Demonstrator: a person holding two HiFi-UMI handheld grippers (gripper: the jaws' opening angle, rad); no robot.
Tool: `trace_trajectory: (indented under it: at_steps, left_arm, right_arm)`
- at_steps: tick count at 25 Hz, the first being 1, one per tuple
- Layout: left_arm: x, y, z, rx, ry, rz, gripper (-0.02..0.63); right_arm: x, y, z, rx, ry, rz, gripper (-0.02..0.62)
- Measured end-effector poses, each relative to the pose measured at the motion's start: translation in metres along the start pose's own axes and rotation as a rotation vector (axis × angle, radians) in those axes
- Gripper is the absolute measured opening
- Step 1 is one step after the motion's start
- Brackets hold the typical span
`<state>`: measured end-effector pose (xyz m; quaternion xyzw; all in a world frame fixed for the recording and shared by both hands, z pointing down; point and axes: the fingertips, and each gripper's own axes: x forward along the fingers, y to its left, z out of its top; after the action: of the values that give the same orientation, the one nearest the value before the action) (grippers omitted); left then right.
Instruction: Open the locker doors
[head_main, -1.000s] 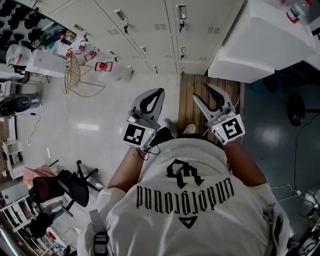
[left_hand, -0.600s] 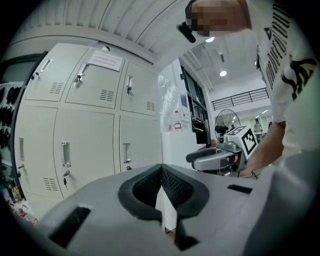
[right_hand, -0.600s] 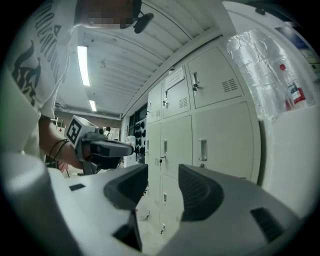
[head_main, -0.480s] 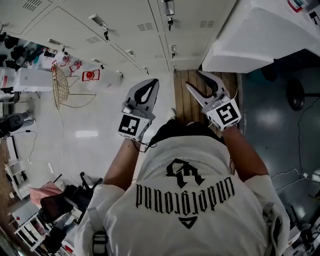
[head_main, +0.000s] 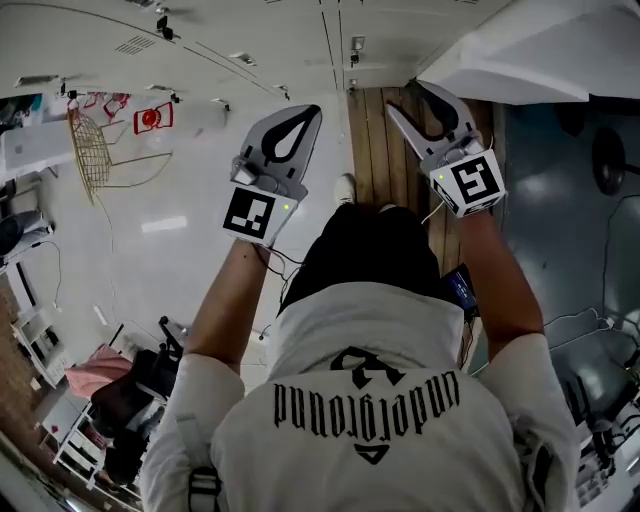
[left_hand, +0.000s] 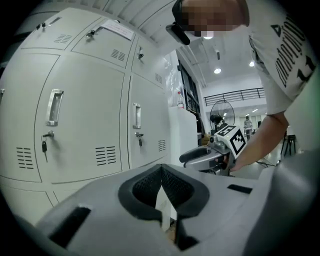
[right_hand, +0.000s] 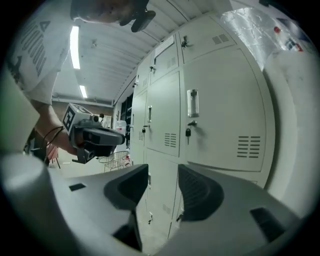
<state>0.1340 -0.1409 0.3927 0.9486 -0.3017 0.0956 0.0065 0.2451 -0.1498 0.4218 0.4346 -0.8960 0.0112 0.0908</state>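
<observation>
Lockers (right_hand: 220, 115) shut; keys (right_hand: 188, 132) clear only in gripper views. L gripper (head_main: 316, 110) jaws together, empty; R gripper (head_main: 405, 95) jaws apart, empty.

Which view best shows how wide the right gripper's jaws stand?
Right gripper view: the right gripper has its jaws apart, nothing between, lockers beyond. Head view shows them from above, spread; left gripper view shows only the gripper's side.

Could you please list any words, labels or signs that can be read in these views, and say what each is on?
"underground": black gothic print on the back of the person's white shirt, upside down in the head view.
Red sign at the head view's upper left: too small to read.
Paper label on an upper locker door: too blurred to read.
</observation>
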Motion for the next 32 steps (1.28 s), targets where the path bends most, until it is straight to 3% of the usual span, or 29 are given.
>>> trace_trajectory:
  at_steps: [8,19,32]
  left_arm:
    - [0.048,0.039,-0.067,0.017,0.019,-0.005,0.008]
    - [0.091,0.088,-0.154,-0.015,0.016,0.028,0.008]
    - [0.118,0.110,-0.197,-0.034,-0.002,0.030,0.008]
  right_arm:
    - [0.060,-0.025,-0.100,0.031,0.074,0.013,0.185]
    - [0.140,-0.045,-0.192,0.048,0.116,0.019,0.179]
    - [0.201,-0.061,-0.246,0.073,0.145,-0.023,0.176]
